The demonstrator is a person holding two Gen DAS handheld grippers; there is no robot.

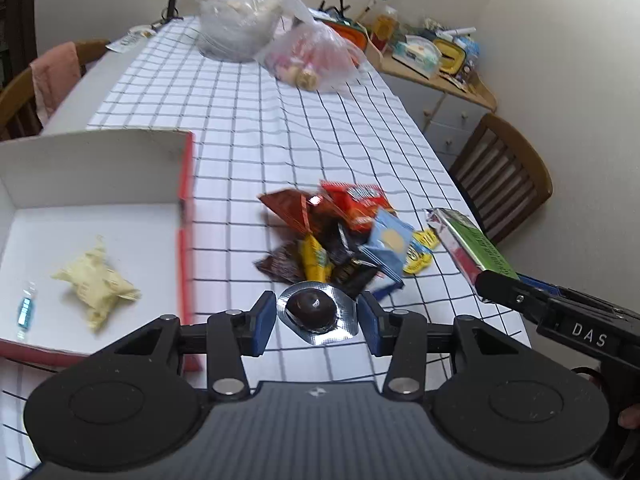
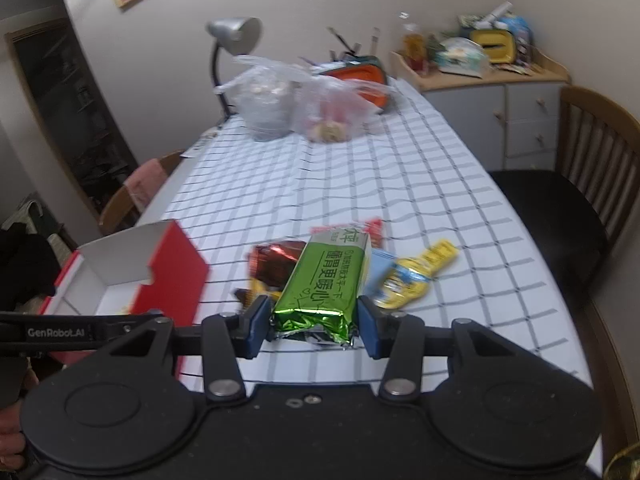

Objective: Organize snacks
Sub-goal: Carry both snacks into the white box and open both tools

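Observation:
My left gripper [image 1: 317,316] is shut on a chocolate in a silver foil blister [image 1: 318,313], held above the checked tablecloth near the snack pile [image 1: 340,236]. My right gripper [image 2: 313,322] is shut on a green foil snack pack [image 2: 326,280], also seen from the left wrist view as the green pack [image 1: 468,246] lifted at the right of the pile. A white box with red sides [image 1: 186,184] lies at the left; inside it rest a pale yellow wrapped snack [image 1: 96,284] and a small blue candy [image 1: 25,308].
Two clear plastic bags [image 1: 236,20] stand at the table's far end by a desk lamp [image 2: 234,36]. A cluttered wooden shelf [image 1: 436,68] and a wooden chair [image 2: 592,168] are at the right. Another chair with a pink cloth [image 1: 52,76] is at the left.

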